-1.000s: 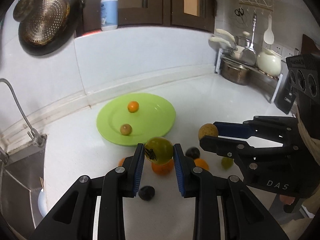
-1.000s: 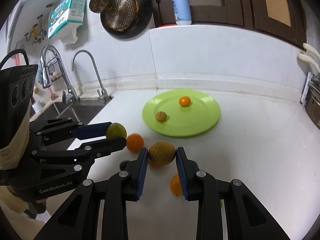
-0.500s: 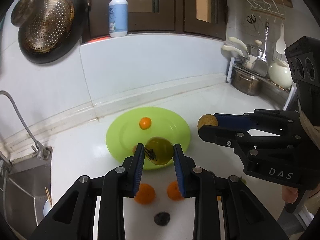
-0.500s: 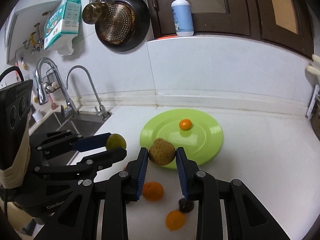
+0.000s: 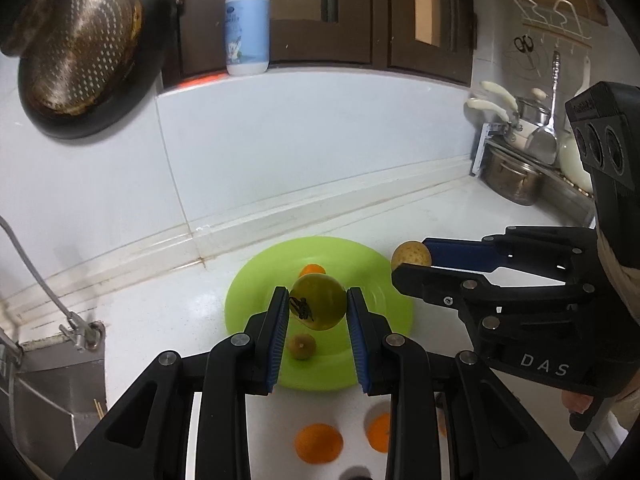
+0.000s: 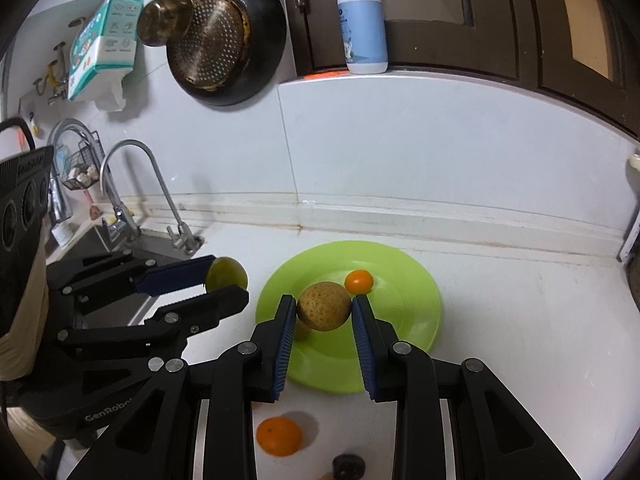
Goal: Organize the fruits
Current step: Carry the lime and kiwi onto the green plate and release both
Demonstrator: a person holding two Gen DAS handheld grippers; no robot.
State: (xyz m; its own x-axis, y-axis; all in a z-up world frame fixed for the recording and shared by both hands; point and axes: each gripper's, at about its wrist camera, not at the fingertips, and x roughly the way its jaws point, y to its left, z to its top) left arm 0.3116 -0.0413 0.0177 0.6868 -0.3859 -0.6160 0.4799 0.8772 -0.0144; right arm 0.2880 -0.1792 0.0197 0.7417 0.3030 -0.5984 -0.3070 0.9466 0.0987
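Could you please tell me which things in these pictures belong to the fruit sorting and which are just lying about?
Job: green plate, green fruit, speckled brown fruit, loose oranges.
Lying about: soap bottle, strainer pan, tap, steel pot.

Two black plastic grippers, left gripper point(image 5: 318, 310) and right gripper point(image 6: 324, 312); blue ribbed finger pads; silver screws; white "DAS" and "GenRobot" lettering.

White countertop point(image 6: 520, 340) under my grippers. Directly on it: a green plate point(image 6: 416, 320) ahead of my fingers, two oranges point(image 5: 319, 442) point(image 5: 379, 431) and a dark fruit point(image 6: 349, 466) nearer me, below them.
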